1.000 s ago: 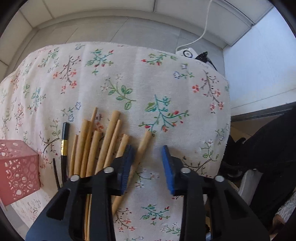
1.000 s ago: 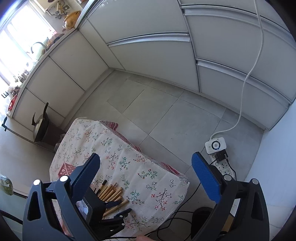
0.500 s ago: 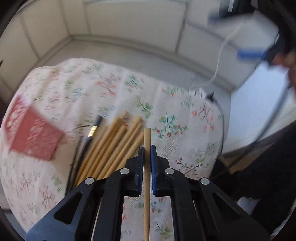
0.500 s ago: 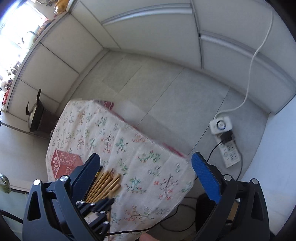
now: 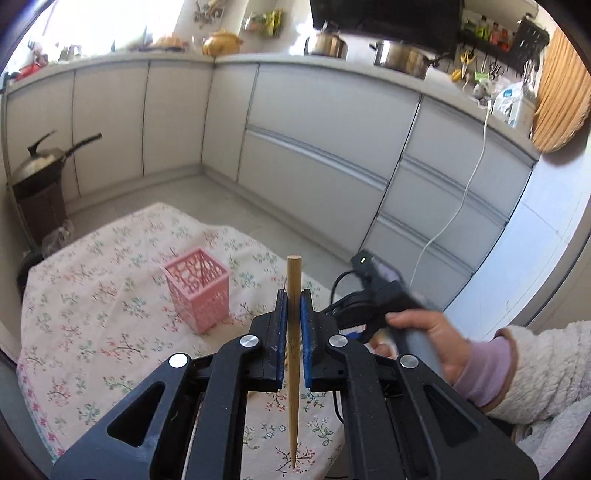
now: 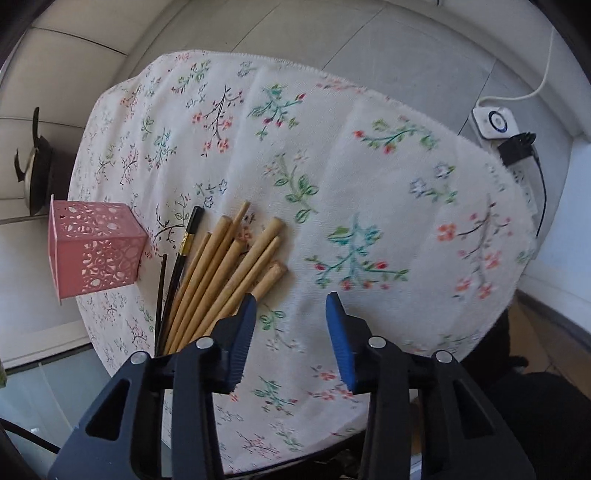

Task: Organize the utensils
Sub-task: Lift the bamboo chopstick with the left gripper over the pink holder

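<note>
Raised above the floral tablecloth (image 5: 92,295), left gripper (image 5: 294,308) clamped on one wooden chopstick (image 5: 294,280), near the pink holder (image 5: 197,288). Angled steeply down beside the chopstick pile (image 6: 221,273), right gripper (image 6: 290,314) closing, nothing between pads.

txt: none legible | labels: counter bottles (image 5: 491,31) + bag (image 5: 511,105) too small/blurry | power strip (image 6: 493,123): no readable marks | nums: none
</note>
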The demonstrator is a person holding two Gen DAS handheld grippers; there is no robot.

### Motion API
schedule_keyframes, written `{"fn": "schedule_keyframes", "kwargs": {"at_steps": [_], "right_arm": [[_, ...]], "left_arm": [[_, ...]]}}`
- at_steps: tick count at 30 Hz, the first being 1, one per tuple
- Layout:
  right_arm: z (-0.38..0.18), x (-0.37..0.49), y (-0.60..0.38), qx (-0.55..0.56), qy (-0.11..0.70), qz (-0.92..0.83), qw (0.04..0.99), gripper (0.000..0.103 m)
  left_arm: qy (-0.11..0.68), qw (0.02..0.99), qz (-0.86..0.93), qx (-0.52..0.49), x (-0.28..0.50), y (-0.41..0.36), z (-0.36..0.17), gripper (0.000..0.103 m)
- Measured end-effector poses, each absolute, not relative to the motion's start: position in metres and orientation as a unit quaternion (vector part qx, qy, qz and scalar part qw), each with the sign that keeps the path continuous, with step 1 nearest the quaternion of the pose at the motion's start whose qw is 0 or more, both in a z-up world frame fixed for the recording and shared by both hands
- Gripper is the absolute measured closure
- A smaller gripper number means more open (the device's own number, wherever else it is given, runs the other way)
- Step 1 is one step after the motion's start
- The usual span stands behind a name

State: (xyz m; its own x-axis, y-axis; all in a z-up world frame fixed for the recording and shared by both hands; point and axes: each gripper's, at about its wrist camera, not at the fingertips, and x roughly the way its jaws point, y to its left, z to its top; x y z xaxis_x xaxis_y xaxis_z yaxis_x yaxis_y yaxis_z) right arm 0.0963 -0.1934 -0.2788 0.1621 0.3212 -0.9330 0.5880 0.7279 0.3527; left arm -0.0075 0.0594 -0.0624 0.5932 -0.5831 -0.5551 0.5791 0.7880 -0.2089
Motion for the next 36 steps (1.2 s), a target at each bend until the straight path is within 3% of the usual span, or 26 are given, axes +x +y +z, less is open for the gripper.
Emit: {"fn": "schedule_keyframes", "kwargs": {"at_steps": [14,17,18,19,24,36], "right_arm": [[-0.283,0.107,-0.162,0.312,0.632,-0.175,0.687,0.067],[-0.281,0.106,-0.16,0.306,0.625,-0.177,0.696,0.073],[-0.282,0.107,-0.162,0.306,0.622,-0.173,0.699,0.086],[-0.28,0.107,-0.161,0.313,0.618,-0.171,0.701,0.089],[-0.279,0.097,-0.177,0.355,0.587,-0.142,0.714,0.095],[-0.161,0.051,-0.184,0.262,0.41,-0.031,0.873,0.095]], "left_arm": [[0.245,0.914,-0.319,-0.063,-0.019,0.115,-0.036,0.096],[0.245,0.915,-0.313,-0.07,-0.018,0.117,-0.036,0.096],[0.245,0.915,-0.312,-0.072,-0.017,0.118,-0.035,0.096],[0.244,0.916,-0.309,-0.074,-0.017,0.119,-0.035,0.096],[0.245,0.917,-0.302,-0.083,-0.015,0.12,-0.036,0.096],[0.222,0.927,-0.267,-0.144,-0.002,0.128,-0.029,0.096]]}}
